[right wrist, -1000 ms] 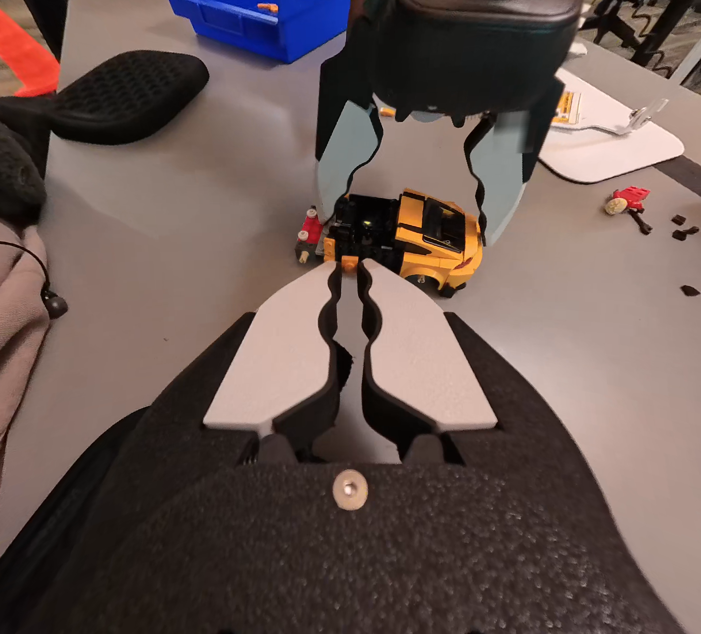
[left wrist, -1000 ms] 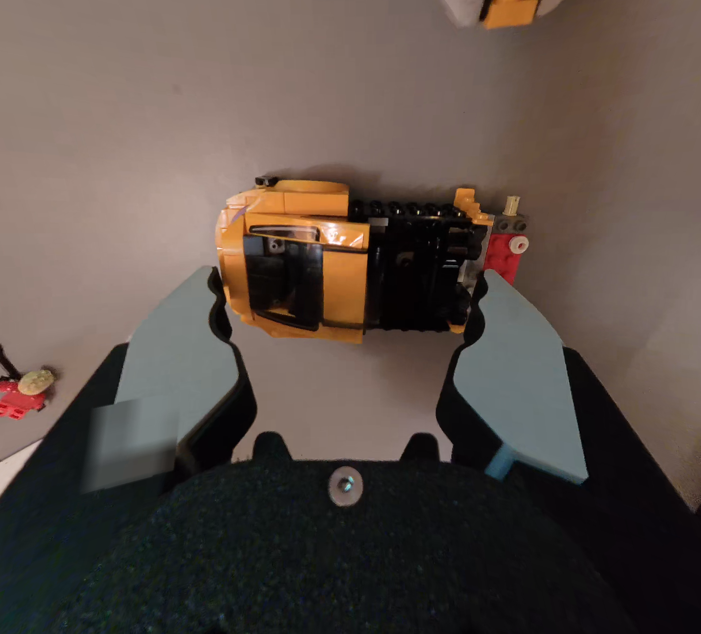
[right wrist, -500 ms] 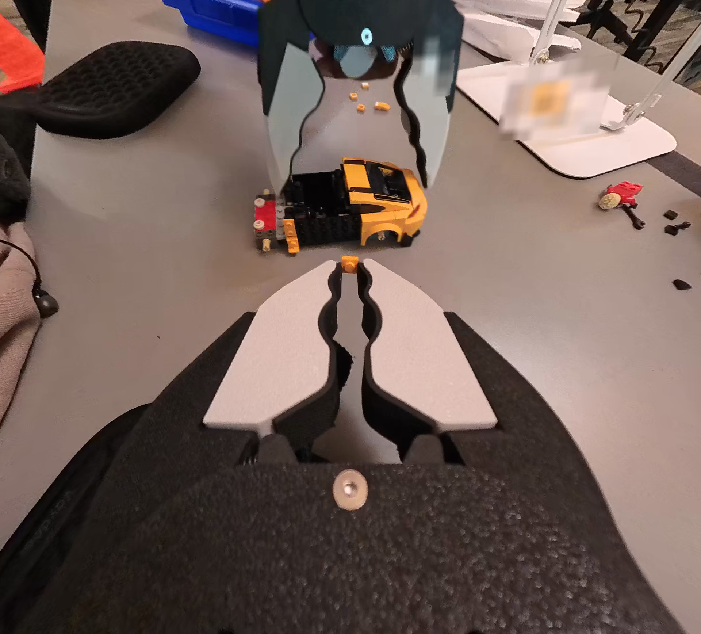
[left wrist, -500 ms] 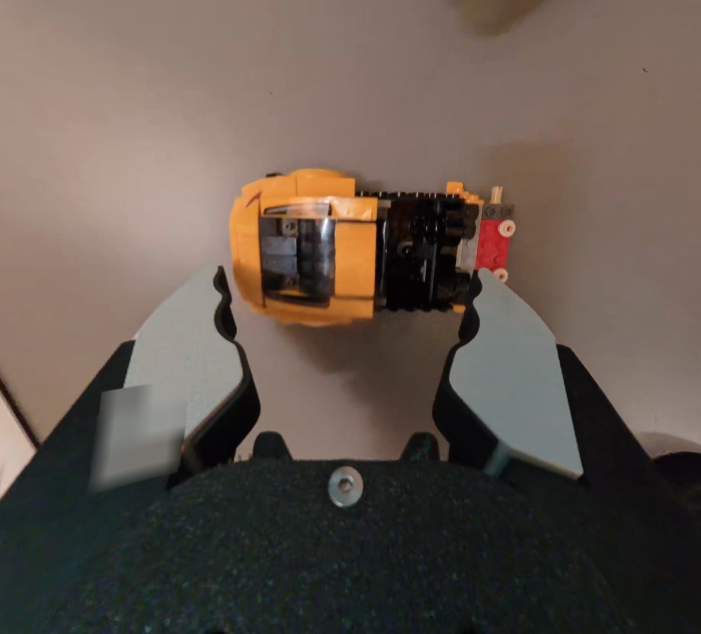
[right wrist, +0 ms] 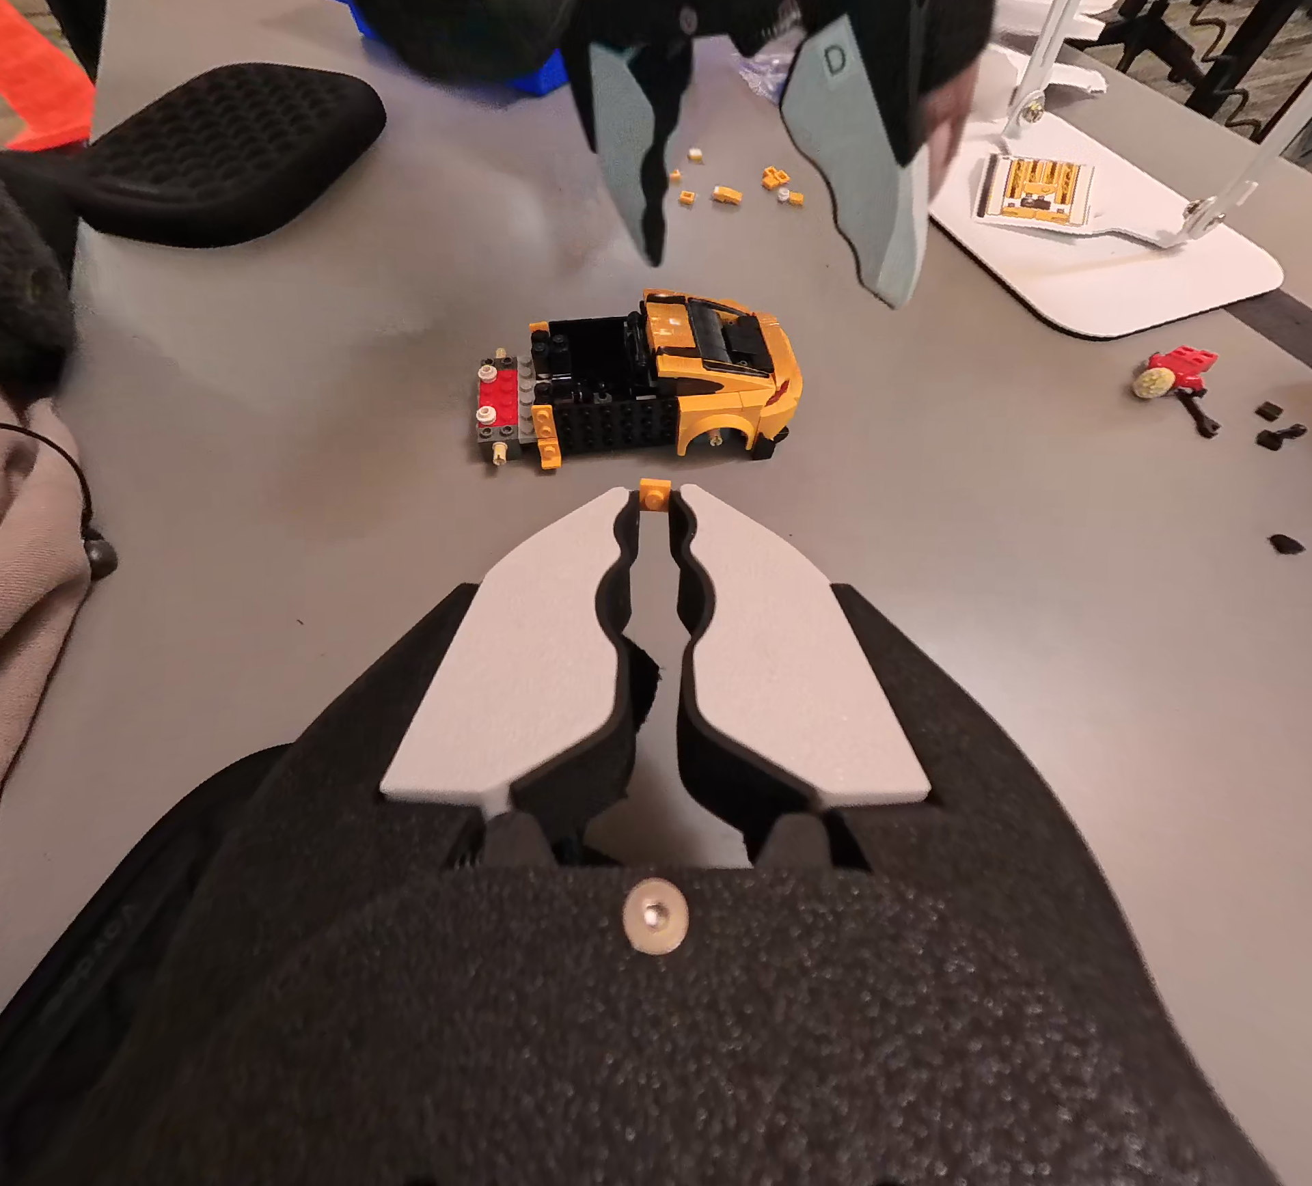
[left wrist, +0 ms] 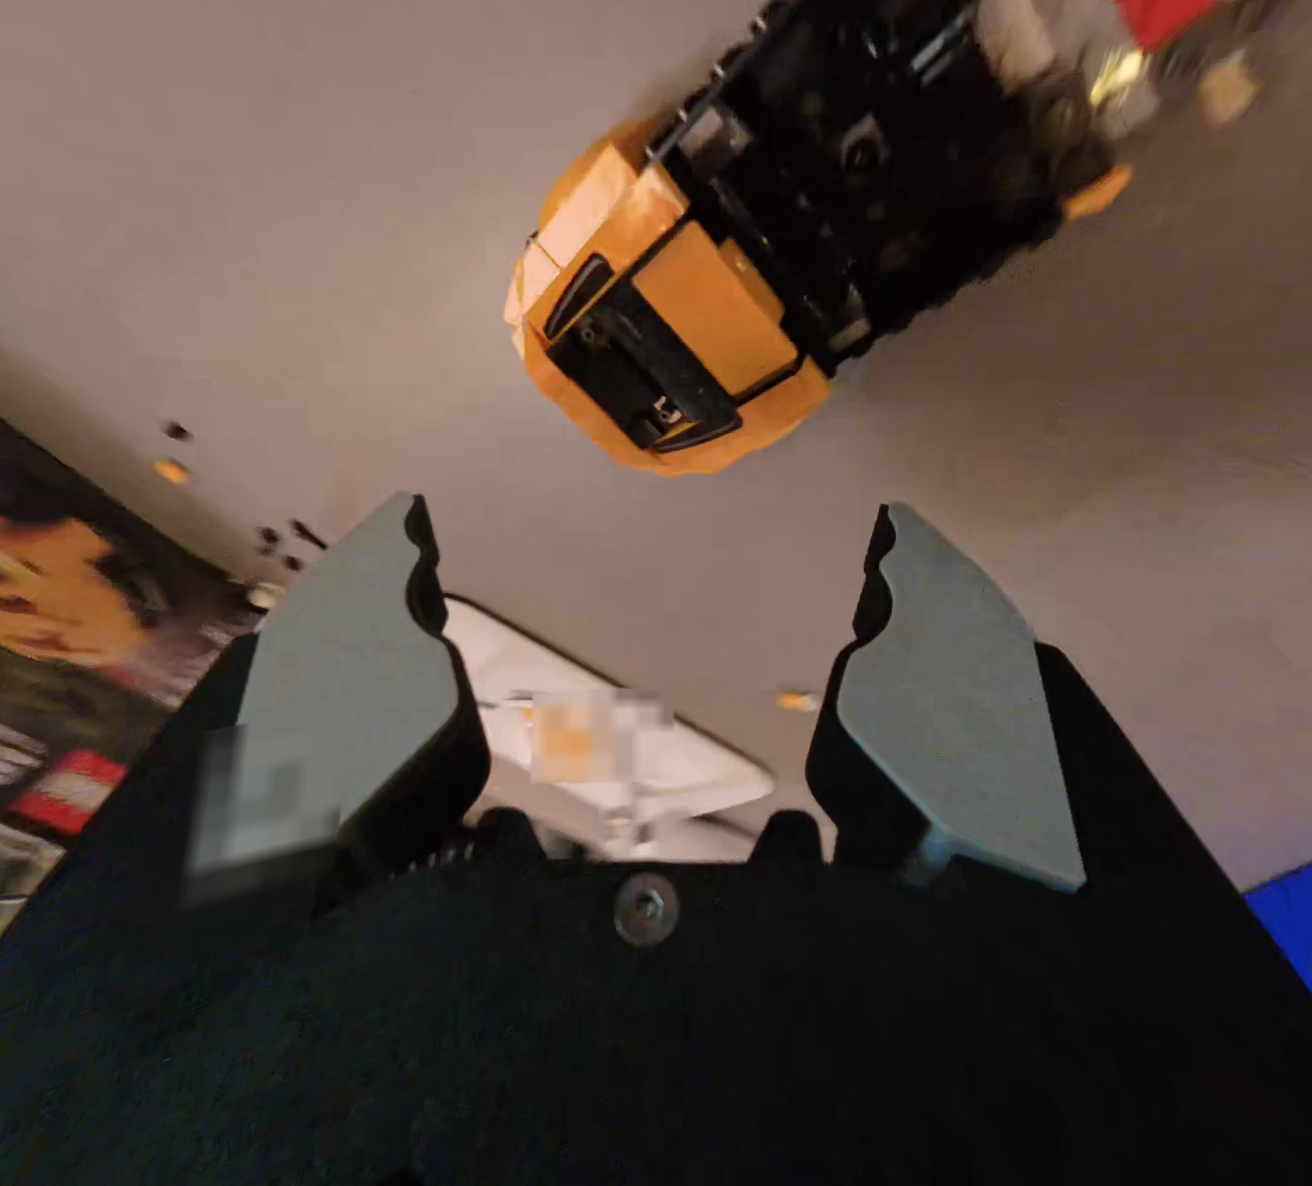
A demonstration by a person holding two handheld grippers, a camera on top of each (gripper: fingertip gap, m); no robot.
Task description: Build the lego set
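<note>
Grey tabletop (right wrist: 284,513), office chairs beyond; take the toy car (right wrist: 639,385) at its middle as the reference.

1. Left tongs (right wrist: 774,279): a second ago your two fingers stood low, one at each end of the car. They now hang in the air above and beyond the car, tilted and blurred. They are spread wide with nothing between them. In their own view the car lies ahead of the fingertips, clear of both.
2. Right tongs (right wrist: 654,495): nearly closed, as before, with both pads pressed on a small orange brick (right wrist: 654,493) at the very tips. A second ago the brick was up against the near side of the car; it now sits just short of the car, with bare tabletop between.
3. Car: upright on the tabletop, part-built, red block at its left end, yellow body at its right. Nothing touches it.
4. Surroundings: loose orange pieces (right wrist: 738,186) beyond the car, a white mat (right wrist: 1136,272) to its far right, a black pad (right wrist: 227,151) to its far left.
</note>
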